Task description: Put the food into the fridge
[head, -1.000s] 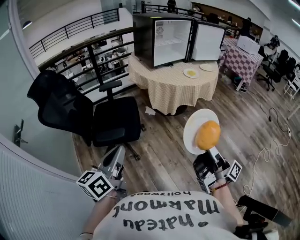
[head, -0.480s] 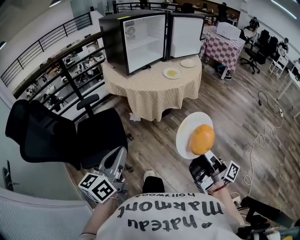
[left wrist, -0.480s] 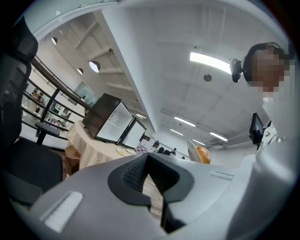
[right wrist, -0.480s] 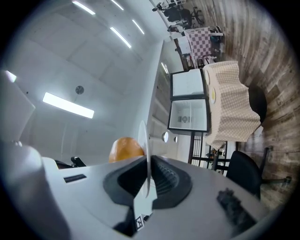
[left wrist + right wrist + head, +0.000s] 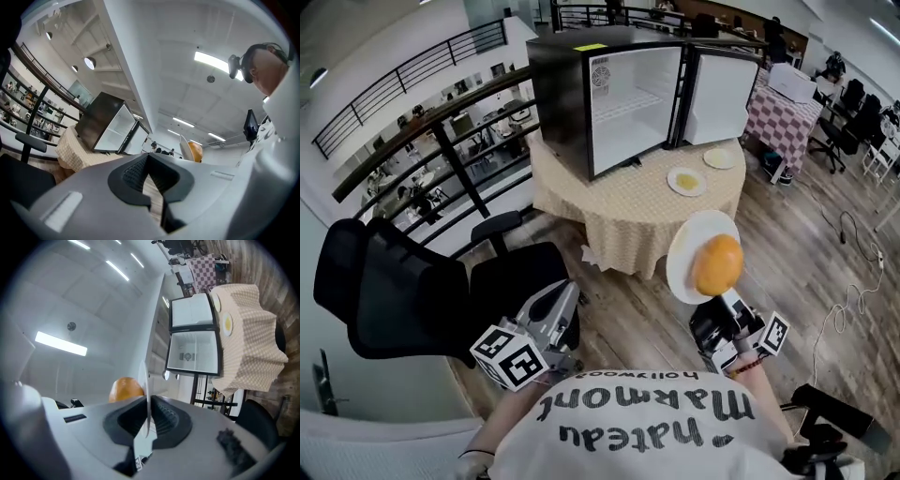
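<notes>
My right gripper (image 5: 725,300) is shut on the rim of a white plate (image 5: 692,246), held tilted up with a round orange food (image 5: 717,265) on it. In the right gripper view the plate (image 5: 147,394) runs edge-on between the pads, with the orange food (image 5: 125,389) to its left. The black fridge (image 5: 619,94) stands open and bare inside on a round table (image 5: 637,206) ahead. Two small plates (image 5: 686,181) lie in front of it, one with yellow food. My left gripper (image 5: 562,298) hangs low at the left, shut with nothing in it.
A black office chair (image 5: 412,281) stands close at the left. Behind it and the table runs a black railing (image 5: 441,141). A checked table (image 5: 792,117) and other chairs stand at the back right. Cables (image 5: 853,300) lie on the wood floor (image 5: 797,234) at the right.
The table and fridge have come nearer and shifted right in the head view. The plate with the orange food stays clamped in my right gripper. The left gripper has risen a little.
</notes>
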`<state>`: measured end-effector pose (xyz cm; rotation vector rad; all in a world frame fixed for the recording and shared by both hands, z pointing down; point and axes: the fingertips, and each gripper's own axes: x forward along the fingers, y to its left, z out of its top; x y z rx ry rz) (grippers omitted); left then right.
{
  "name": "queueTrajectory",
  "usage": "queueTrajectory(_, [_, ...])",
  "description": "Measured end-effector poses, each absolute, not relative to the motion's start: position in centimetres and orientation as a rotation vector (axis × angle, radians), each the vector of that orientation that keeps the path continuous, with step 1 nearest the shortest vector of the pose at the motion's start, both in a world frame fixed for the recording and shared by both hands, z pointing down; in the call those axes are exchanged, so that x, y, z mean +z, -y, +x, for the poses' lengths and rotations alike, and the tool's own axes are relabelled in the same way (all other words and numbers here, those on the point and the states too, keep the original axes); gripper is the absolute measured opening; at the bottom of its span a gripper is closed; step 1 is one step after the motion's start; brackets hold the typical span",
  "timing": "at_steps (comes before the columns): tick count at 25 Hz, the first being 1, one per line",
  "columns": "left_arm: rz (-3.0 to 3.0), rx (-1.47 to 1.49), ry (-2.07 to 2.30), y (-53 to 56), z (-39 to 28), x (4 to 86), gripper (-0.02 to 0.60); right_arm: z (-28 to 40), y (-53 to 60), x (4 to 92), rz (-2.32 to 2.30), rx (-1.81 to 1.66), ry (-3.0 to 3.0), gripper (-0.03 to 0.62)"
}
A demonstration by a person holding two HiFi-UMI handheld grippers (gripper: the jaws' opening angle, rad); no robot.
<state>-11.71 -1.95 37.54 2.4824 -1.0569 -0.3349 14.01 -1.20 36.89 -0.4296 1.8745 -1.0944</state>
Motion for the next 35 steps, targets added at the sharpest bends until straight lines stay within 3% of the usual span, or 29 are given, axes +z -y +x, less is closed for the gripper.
queueTrajectory(15, [2.329, -0.428, 1.269, 12.5, -19.4, 39.8, 0.005, 8.8, 16.3, 38.2, -0.346, -1.160, -1.926, 0.031])
queueTrajectory(35, [2.123, -0.494, 1.596, 28.7, -15.6, 39.1, 0.006, 11.0, 40.8, 37.1, -0.201, -1.364, -2.093, 0.031])
